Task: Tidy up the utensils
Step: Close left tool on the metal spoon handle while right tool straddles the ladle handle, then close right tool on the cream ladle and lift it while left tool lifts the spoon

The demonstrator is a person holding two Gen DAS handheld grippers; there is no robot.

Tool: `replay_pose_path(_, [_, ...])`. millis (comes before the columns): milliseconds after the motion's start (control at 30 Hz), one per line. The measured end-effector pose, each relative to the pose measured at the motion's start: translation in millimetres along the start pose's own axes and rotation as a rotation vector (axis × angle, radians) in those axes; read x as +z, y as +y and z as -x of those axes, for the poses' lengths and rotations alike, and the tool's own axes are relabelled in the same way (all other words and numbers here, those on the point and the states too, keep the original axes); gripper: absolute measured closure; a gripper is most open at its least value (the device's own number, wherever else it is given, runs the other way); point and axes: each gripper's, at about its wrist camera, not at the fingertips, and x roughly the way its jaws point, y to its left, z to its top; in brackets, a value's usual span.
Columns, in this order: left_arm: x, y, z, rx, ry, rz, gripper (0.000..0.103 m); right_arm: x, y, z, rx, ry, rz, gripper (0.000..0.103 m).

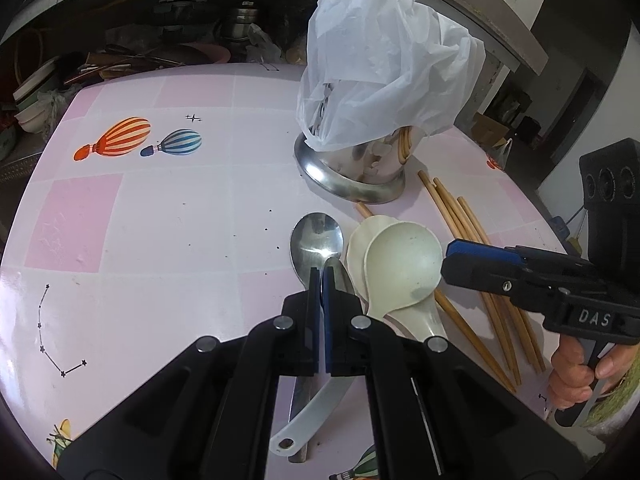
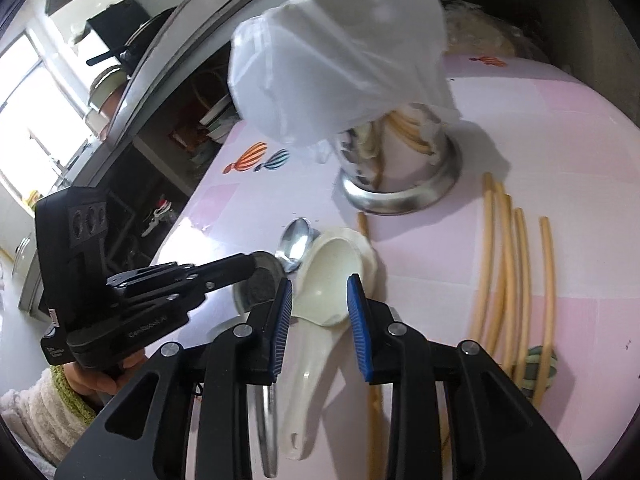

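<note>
Two steel spoons (image 1: 316, 236) and two cream plastic ladles (image 1: 402, 264) lie side by side on the pink table (image 1: 160, 208). Several bamboo chopsticks (image 1: 472, 232) are scattered to their right. My left gripper (image 1: 321, 276) has its jaws closed together right over the steel spoons; I cannot tell whether a spoon is clamped. My right gripper (image 2: 320, 286) is open, its blue pads either side of the top cream ladle (image 2: 332, 276); it also shows in the left wrist view (image 1: 452, 262). The steel utensil holder (image 1: 356, 172) stands behind, under a white plastic bag (image 1: 384, 64).
A shelf with pots, bowls and clutter (image 1: 172, 28) runs along the table's far edge. In the right wrist view the chopsticks (image 2: 508, 264) fan out to the right, and a green striped object (image 2: 540, 364) lies at their near ends.
</note>
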Motion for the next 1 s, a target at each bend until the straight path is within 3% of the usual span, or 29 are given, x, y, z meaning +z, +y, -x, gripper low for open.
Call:
replay_pose_path(267, [0, 1, 0, -0.004, -0.001, 0.002, 0.102, 2, -2, -7, -0.099, -0.005, -0.006, 0.074])
replay_pose_path(500, [1, 0, -1, -0.006, -0.001, 0.0, 0.102, 4, 6, -9, -0.053, -0.012, 0.023, 0.075])
replay_pose_path(633, [1, 0, -1, -0.005, -0.001, -0.001, 0.102, 5, 10, -9, -0.032, -0.019, 0.033, 0.082])
replay_pose_path(1000, [1, 0, -1, -0.004, -0.001, -0.002, 0.102, 6, 2, -26, -0.041, 0.026, -0.008, 0.083])
